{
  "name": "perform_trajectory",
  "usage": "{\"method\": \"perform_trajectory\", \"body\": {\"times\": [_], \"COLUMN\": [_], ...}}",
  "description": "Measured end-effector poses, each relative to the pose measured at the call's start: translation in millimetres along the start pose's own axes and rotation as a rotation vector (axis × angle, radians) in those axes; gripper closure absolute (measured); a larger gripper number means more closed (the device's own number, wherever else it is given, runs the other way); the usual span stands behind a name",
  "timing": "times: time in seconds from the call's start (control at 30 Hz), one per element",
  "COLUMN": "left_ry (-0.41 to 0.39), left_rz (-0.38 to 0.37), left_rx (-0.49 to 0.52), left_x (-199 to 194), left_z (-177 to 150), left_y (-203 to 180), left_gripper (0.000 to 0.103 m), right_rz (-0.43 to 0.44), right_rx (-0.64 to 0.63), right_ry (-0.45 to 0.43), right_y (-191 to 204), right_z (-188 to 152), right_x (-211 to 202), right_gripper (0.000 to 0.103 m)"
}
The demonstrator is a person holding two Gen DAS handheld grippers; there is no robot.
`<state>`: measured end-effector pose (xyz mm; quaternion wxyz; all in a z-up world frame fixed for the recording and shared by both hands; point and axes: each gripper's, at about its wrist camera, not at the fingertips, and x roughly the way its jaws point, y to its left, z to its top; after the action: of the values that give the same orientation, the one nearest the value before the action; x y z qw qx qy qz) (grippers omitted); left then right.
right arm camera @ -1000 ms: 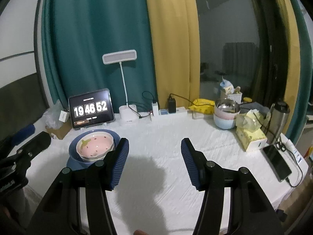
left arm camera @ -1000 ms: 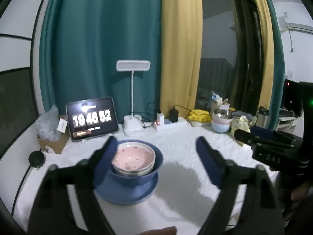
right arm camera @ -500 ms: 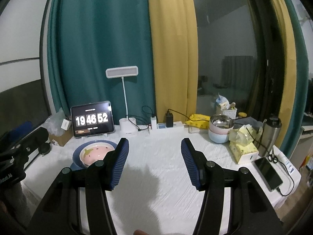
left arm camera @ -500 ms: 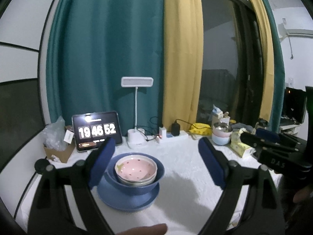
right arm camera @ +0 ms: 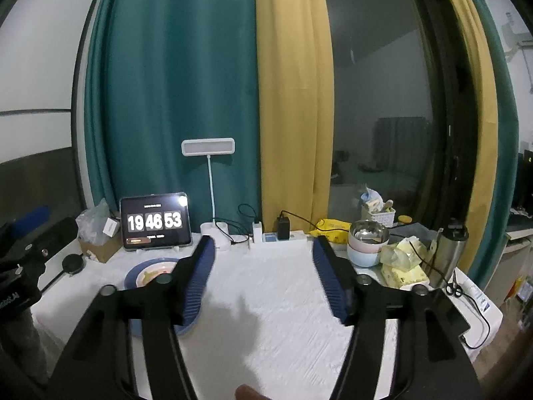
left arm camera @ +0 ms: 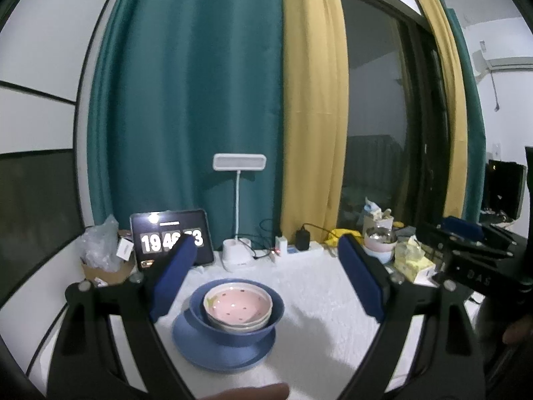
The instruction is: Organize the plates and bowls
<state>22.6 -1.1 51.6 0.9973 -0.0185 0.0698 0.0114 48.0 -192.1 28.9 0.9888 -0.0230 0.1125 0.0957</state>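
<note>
Stacking appears complete or nearly so: the pink bowl (left arm camera: pixel 238 305) sits nested inside a blue bowl (left arm camera: pixel 237 325), which rests on a blue plate (left arm camera: pixel 200 346) at the left of the white bench (right arm camera: pixel 283 326). The left claw (left arm camera: pixel 266 276) hangs above the stack, jaws wide apart, empty. The right claw (right arm camera: pixel 263 276) is likewise spread and empty, level over bare cloth. Judged next: collect the second bowl stack (right arm camera: pixel 366 246) at the far right.

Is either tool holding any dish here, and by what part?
Nothing is held. The left tool and the right tool are both open, empty, above the table.
</note>
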Motion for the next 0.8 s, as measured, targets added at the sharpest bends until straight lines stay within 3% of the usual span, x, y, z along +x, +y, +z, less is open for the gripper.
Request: {"method": "perform_trajectory", "body": {"times": [0.8], "left_ry": [0.010], "left_rz": [0.009], "left_rx": [-0.016], "left_x": [0.1], "left_z": [-2.4], "left_y": [4.7], "left_gripper": [0.015], "right_rz": [0.010], "right_rx": [0.005], "right_ry": [0.019], "right_y": [2.4], "right_z": [-0.4], "right_x": [4.8], "right_gripper": [0.035]}}
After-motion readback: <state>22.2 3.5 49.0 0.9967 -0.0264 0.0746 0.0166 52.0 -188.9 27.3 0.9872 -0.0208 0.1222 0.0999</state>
